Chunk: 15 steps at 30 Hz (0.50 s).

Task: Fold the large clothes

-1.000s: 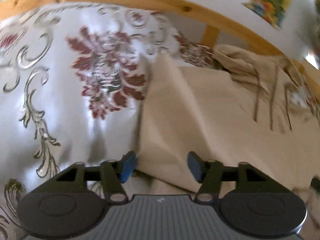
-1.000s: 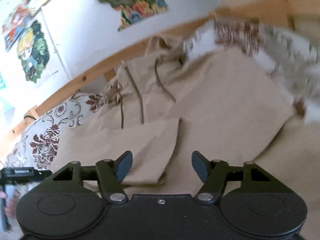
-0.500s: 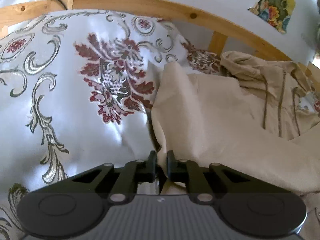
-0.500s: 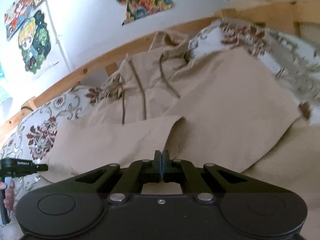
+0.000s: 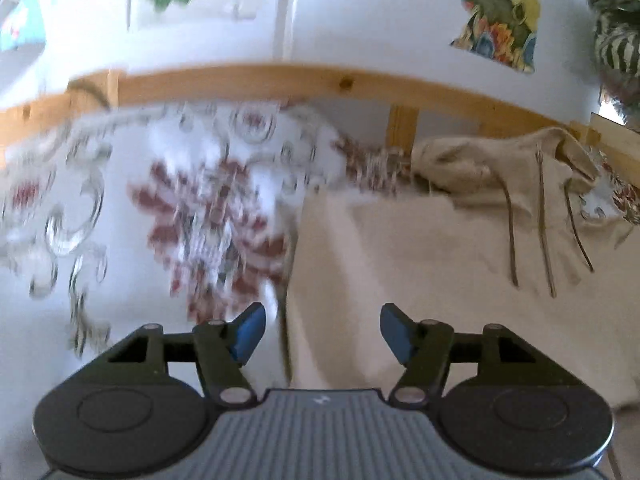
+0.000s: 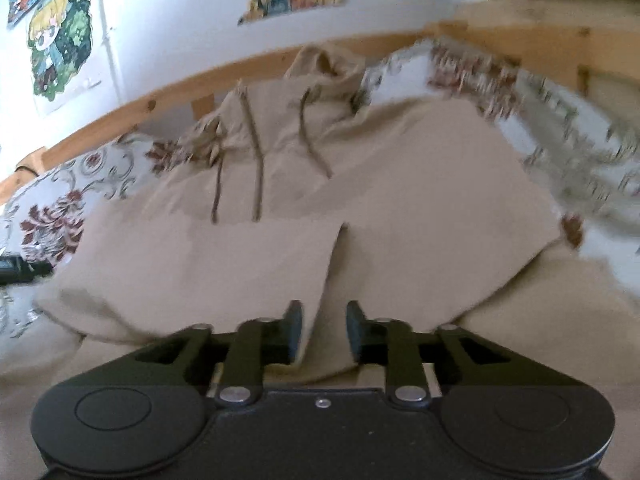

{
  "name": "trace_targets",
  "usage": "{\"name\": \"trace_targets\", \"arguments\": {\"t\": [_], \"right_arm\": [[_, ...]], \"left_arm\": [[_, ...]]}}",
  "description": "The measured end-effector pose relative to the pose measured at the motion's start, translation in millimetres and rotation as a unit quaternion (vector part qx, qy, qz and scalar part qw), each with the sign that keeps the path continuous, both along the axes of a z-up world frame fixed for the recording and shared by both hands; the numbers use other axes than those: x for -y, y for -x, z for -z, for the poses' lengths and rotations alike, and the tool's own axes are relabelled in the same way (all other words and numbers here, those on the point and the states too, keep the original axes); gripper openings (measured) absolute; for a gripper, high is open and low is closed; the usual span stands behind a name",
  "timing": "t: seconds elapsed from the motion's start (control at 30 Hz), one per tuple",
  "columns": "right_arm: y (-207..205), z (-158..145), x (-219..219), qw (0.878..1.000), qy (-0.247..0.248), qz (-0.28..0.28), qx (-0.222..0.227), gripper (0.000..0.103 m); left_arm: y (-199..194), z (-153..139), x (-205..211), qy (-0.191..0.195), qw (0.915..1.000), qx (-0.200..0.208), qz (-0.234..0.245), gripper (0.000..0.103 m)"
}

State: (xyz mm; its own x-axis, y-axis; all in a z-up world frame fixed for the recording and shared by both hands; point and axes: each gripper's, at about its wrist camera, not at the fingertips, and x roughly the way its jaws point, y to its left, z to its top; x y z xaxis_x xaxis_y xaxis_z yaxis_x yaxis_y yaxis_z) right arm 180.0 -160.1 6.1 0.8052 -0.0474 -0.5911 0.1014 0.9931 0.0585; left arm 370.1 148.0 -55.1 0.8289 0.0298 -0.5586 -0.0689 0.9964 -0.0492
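Floral bedspread (image 6: 60, 224), beige hoodie (image 6: 400, 200) hood toward wooden rail (image 6: 160, 100)

Both grippers spread apart, tipped downward

The left gripper (image 5: 321, 332) angles down with its blue pads (image 5: 250, 331) standing wide, jaws just having opened, nothing pinched between them, and it shows again as a dark bar at the left edge of the right wrist view. The right gripper (image 6: 320, 330) tilts down too, jaws just having parted to a narrower gap; its fingertips (image 6: 294, 330) sit either side of a fabric edge, contact not clear
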Motion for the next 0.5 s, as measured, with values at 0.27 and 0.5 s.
{"name": "trace_targets", "arguments": {"t": [0.27,0.5], "right_arm": [[-4.6,13.9,-28.5,0.994,0.086,-0.063,0.004,0.039],[-9.2,28.7,-28.4,0.995,0.072,-0.064,-0.026,0.043]], "left_arm": [[-83.4,38.0,29.9,-0.112,0.9896,-0.07,-0.056,0.07],[-82.8,48.6,17.6,-0.07,0.9922,-0.079,-0.066,0.079]]}}
